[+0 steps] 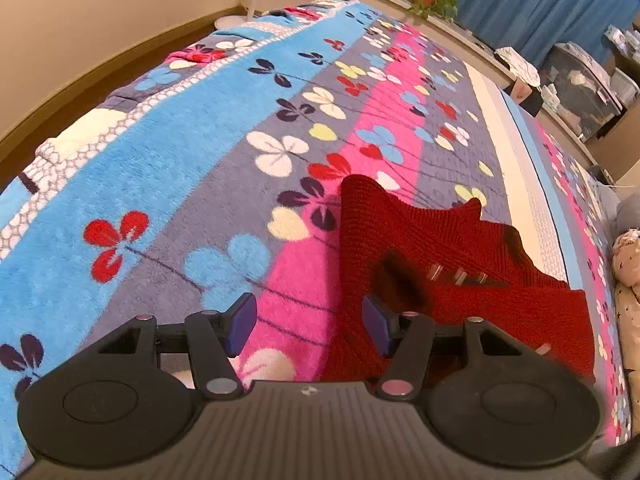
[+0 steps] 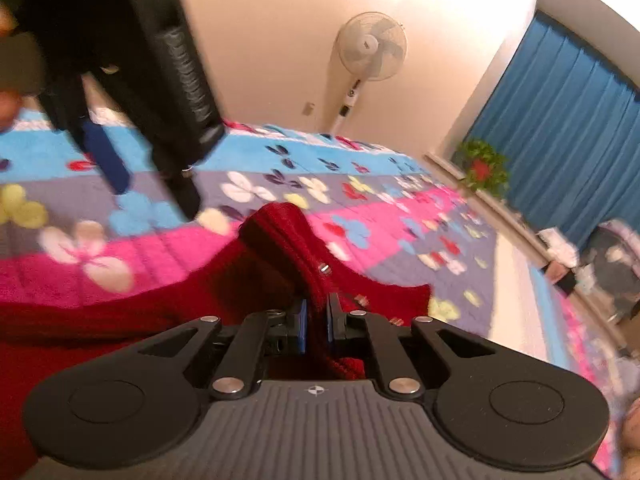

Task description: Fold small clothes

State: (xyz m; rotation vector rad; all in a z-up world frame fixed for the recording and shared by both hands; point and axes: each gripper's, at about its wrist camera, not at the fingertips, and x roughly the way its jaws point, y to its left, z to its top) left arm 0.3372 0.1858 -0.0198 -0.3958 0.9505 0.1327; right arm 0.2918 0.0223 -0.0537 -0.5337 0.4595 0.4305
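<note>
Right at the lens, the right gripper (image 2: 317, 322) is seen clamped on a ridge of the red knitted sweater (image 2: 280, 280), its blue pads pressed tight on the fabric. The knit is lifted into a peak, with small buttons or snaps showing on its front. The rest is draped over the flowered fleece blanket (image 1: 200, 152) of the bed. The left gripper (image 1: 310, 326) is held with its jaws wide apart, nothing between them, just beside the sweater's left edge; in the right wrist view it hangs blurred above the blanket. No finished fold can be made out: the garment lies rumpled and uneven. The task is judged to be at an early stage, with flattening and every fold left to be done.
</note>
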